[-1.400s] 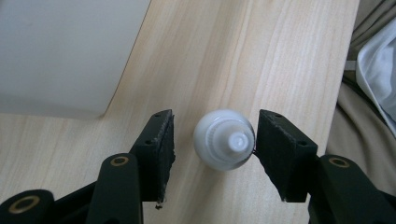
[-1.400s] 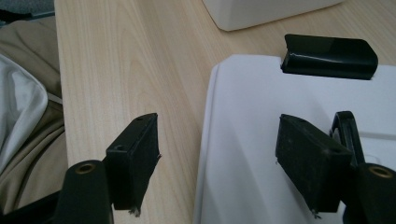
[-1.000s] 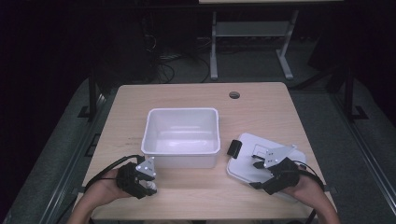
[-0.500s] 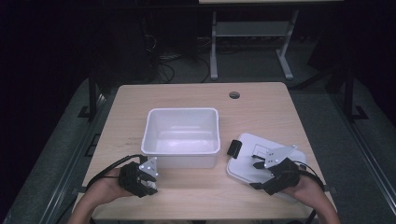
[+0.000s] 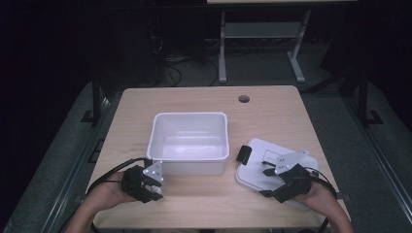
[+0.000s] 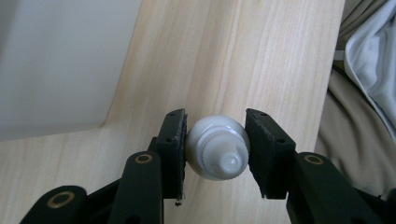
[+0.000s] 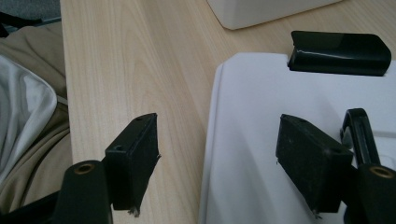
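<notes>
The left gripper (image 6: 215,147) pinches a small white tube (image 6: 217,148) by its cap end; the jaws press on both sides of the round white body, and the nozzle points toward the camera. In the high view the left gripper (image 5: 145,183) sits near the front-left edge of the wooden table (image 5: 194,102), just in front of the left corner of the white bin (image 5: 189,141), not over it yet.

The right gripper (image 7: 217,154) has its jaws spread wide, w/ nothing between them. One jaw hangs over the bare wood, the other over the white lid (image 7: 261,140), so the lid's edge runs between them. In the high view the right gripper (image 5: 284,182) is over the front part of the lid (image 5: 257,170), which lies flat on the table right of the bin. A black latch (image 7: 338,53) is at the lid's far edge, toward the bin.

Progress, as I judge it: the tube is already picked up, approx. the first step is done. The bin looks empty inside. What is left: carry the tube over the rim, release it in the bin. Probably after that the right gripper takes the lid & puts it on the bin, but the lid is not gripped at this moment.
</notes>
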The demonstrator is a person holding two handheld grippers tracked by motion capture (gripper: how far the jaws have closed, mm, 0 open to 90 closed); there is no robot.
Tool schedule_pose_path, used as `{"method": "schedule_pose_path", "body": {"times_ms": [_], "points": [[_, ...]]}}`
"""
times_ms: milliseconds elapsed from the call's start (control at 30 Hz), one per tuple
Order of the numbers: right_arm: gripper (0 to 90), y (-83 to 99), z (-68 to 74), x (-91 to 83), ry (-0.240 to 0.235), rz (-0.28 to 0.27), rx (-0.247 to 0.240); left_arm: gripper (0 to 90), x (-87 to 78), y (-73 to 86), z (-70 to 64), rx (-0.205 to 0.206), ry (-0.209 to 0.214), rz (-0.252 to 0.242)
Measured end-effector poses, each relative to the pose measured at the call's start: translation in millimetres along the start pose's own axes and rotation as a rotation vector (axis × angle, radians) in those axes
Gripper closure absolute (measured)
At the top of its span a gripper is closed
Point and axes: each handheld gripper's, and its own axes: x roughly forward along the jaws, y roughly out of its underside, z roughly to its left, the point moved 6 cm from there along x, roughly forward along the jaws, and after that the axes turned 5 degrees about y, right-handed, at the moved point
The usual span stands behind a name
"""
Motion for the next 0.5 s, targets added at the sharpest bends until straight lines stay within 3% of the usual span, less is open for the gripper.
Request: {"method": "schedule_pose_path", "body": {"times_ms": [500], "points": [[29.0, 0.5, -0.7, -1.9, 0.001, -0.013, 0.012, 60.0, -22.5, -4.3, -2.0, 0.011, -0.005, 0.0]]}}
